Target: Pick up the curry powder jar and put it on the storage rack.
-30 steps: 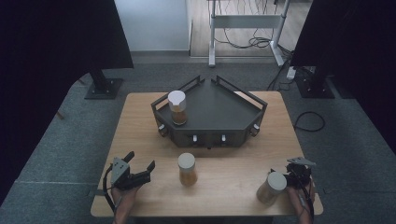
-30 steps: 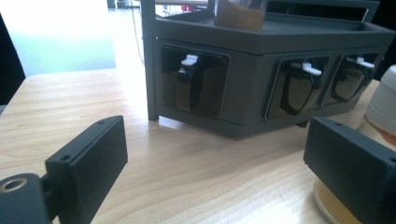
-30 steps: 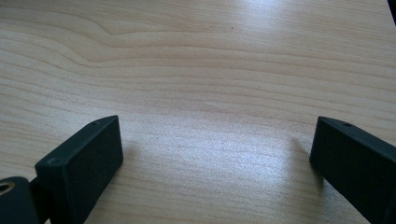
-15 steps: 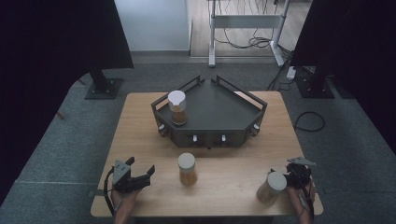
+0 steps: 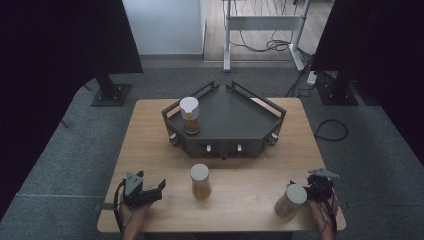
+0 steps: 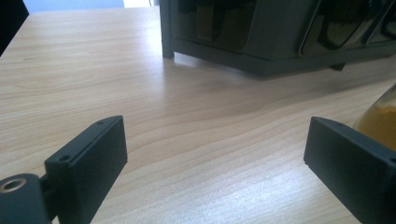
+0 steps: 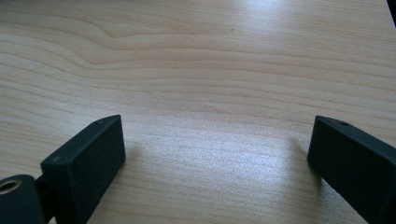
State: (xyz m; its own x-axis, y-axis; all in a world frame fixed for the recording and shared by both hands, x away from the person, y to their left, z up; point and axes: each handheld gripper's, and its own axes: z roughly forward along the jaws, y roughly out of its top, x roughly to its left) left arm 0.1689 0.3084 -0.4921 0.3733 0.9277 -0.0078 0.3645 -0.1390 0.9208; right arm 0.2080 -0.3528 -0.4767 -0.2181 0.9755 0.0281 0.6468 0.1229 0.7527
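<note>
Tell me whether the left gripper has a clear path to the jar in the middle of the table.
Probably yes. The left gripper stands open, with bare wood between it and the middle jar; the jar's amber side already shows beside one jaw in the left gripper view.

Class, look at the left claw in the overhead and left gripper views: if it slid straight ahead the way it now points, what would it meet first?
Probably the middle jar: the open left claw points toward it, though its own camera puts the jar off to one side.
</note>
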